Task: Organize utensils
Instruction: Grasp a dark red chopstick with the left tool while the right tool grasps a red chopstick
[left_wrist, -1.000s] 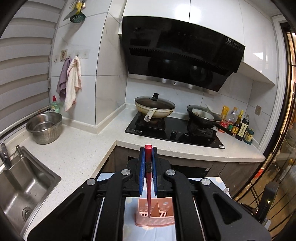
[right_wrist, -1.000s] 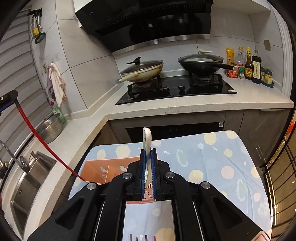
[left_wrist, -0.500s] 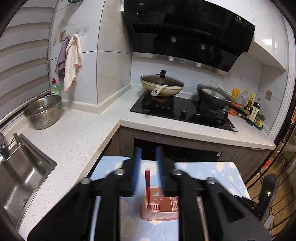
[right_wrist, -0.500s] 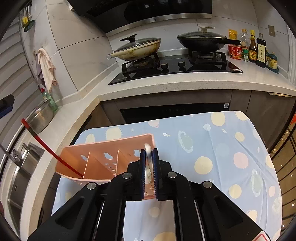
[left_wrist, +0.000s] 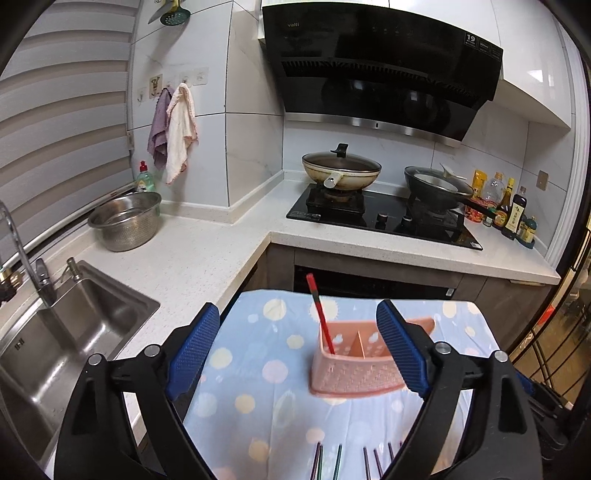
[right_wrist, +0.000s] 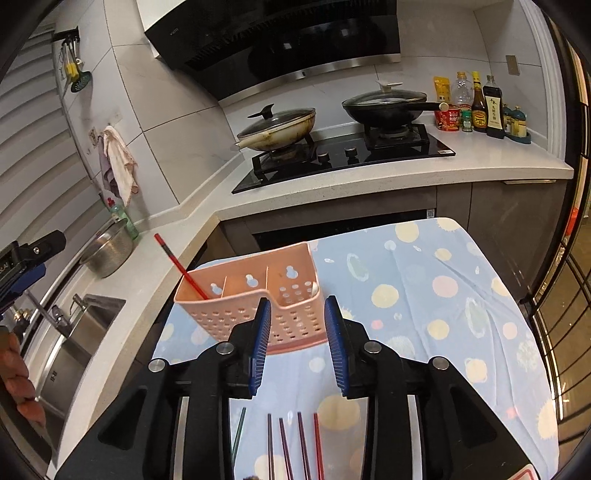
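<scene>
Several chopsticks (right_wrist: 288, 446) lie at the bottom edge on the dotted tablecloth (right_wrist: 443, 295), above them both the right gripper (right_wrist: 297, 343) and left gripper (left_wrist: 295, 354) gape wide and empty, and mid-frame the pink caddy (right_wrist: 258, 295) holds a leaning red chopstick (right_wrist: 181, 269) in its left compartment.

One pink utensil caddy (right_wrist: 255, 306) with three compartments stands ahead of the right claw (right_wrist: 297, 347), holding one red chopstick (right_wrist: 181, 267); five chopsticks (right_wrist: 291, 446) lie beneath it; two lidded pans (right_wrist: 277, 125) beyond.
</scene>
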